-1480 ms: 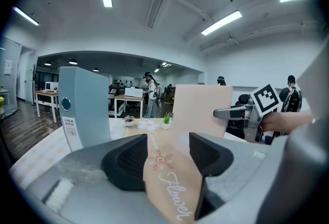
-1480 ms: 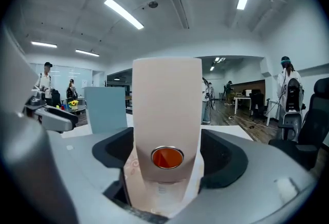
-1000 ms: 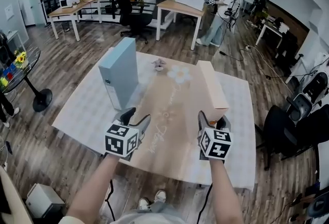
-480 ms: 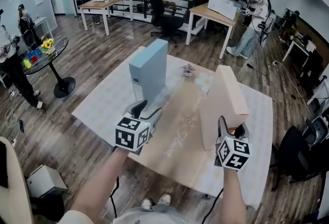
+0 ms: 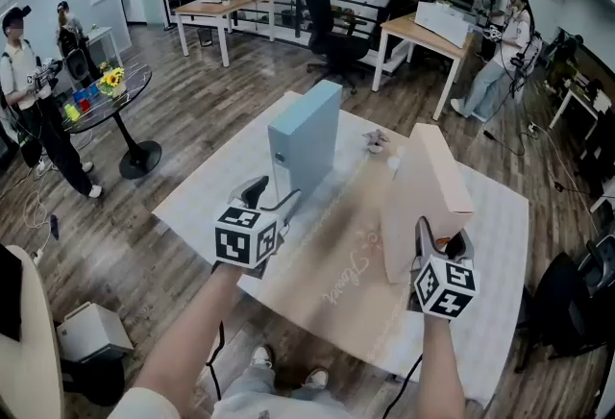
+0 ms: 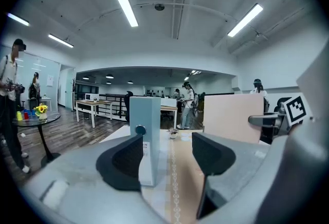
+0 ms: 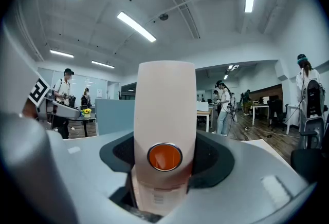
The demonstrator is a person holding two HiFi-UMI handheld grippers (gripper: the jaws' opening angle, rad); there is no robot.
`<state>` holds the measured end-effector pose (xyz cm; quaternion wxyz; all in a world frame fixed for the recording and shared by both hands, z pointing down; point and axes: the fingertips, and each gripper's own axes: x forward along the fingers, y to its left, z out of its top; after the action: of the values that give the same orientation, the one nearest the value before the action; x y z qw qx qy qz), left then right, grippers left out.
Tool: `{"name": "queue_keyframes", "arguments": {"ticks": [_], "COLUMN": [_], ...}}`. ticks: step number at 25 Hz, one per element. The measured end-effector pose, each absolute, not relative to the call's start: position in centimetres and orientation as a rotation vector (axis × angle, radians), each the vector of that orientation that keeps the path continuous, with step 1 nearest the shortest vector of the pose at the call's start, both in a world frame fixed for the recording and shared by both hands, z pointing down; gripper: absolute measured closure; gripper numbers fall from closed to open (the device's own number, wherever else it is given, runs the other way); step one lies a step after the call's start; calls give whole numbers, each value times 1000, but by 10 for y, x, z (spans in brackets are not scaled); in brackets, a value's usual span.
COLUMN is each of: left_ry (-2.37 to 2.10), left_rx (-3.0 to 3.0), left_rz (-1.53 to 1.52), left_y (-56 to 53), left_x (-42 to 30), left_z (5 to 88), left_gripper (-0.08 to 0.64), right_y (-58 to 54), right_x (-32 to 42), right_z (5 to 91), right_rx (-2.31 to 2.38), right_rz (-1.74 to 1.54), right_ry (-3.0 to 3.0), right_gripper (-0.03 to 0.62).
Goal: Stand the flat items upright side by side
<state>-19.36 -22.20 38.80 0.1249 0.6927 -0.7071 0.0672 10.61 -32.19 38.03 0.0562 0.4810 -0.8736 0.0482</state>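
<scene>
Pink binder [image 5: 428,196]: stiff board, likely light, tall so tippy. Best taken low on the spine by the orange ring [image 7: 164,156]. Right tongs [image 5: 440,236] clamp that spine half-wide. The binder is upright, right of the blue binder [image 5: 306,143] and apart from it. Left tongs [image 5: 271,196] are wide, just been opening, and empty, near the blue binder on the worktop [image 5: 192,206].

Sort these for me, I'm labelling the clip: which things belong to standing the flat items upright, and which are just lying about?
Job: tall light-blue box file, standing upright; peach box file, clamped in the right hand-held gripper.
Lying about: small pinkish ornament on the table; round glass side table with yellow flowers; white box on the floor.
</scene>
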Motion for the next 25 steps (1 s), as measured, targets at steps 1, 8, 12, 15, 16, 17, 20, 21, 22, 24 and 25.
{"name": "queue_keyframes", "arguments": {"ticks": [1, 8, 12, 15, 16, 17, 20, 21, 22, 24, 25], "left_ry": [-2058, -2014, -1962, -1942, -1933, -1924, -1902, -1896, -1889, -1882, -1882], "left_rx": [2019, 2066, 2110, 2128, 2137, 2148, 2174, 2180, 2186, 2203, 2209], "left_rz": [197, 179, 185, 183, 184, 188, 198, 198, 196, 199, 201], "left_y": [-225, -260, -282, -296, -300, -304, -313, -316, -318, -322, -323], "left_x": [-198, -239, -253, -261, -262, -262, -260, -260, -259, -258, -258], "left_z": [389, 393, 398, 400, 401, 402, 402, 402, 402, 402, 402], "left_gripper": [256, 231, 213, 202, 202, 202, 202, 202, 212, 249, 252], "right_y": [-322, -321, -319, -318, -317, -317, -316, -315, -315, -315, -315], "right_x": [104, 86, 77, 73, 73, 73, 74, 74, 74, 74, 74], "right_z": [381, 379, 383, 384, 384, 384, 383, 383, 382, 383, 383], "right_rx": [1466, 1583, 1654, 1705, 1720, 1734, 1773, 1782, 1788, 1798, 1803], "right_rz": [148, 129, 141, 130, 124, 120, 126, 128, 126, 116, 113], "right_ry": [-2646, -2572, -2524, -2492, -2482, -2472, -2452, -2449, -2446, -2439, -2435], "right_gripper": [321, 321, 321, 321, 321, 321, 319, 319, 319, 319, 319]}}
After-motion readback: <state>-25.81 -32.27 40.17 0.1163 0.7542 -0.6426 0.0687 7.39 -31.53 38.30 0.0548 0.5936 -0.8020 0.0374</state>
